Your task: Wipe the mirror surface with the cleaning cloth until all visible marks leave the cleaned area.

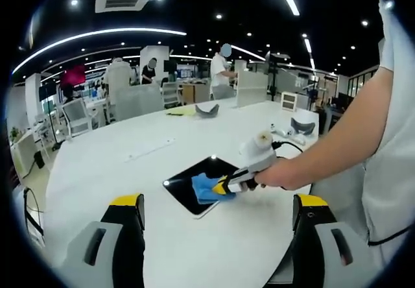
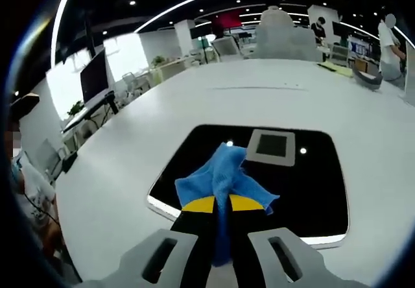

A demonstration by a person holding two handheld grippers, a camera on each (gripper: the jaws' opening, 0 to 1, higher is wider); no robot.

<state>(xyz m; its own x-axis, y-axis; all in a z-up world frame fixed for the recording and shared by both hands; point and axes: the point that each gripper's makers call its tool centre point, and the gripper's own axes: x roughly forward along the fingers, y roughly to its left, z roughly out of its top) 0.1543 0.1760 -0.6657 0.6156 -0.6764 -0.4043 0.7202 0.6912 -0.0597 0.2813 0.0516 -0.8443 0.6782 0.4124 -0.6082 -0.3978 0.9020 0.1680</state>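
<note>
While the right gripper (image 2: 222, 205) pinches a bunched blue cleaning cloth (image 2: 224, 174) between its yellow-tipped jaws, the cloth rests on the near part of a dark mirror (image 2: 305, 184) lying flat on a wide white table (image 2: 130, 165). Ahead of the claw, the glass reflects a pale square ceiling panel and two small lights. From the left gripper view, the same cloth (image 1: 206, 185) sits on the mirror (image 1: 188, 194), held by the other claw (image 1: 224, 187) in a person's hand (image 1: 282, 174).

The left gripper (image 1: 217, 226) hangs back from the mirror, jaws spread wide with nothing between them.

Doing this well, I judge, means keeping the cloth pressed flat and sweeping in overlapping passes from the near edge outward, without pushing the mirror across the smooth tabletop. No marks can be made out on the glass at this size.

The mirror is a thin rounded rectangle with a pale rim, glossy and hard. The cloth looks soft, creased and fuzzy, likely microfibre. The table is matte and smooth.
</note>
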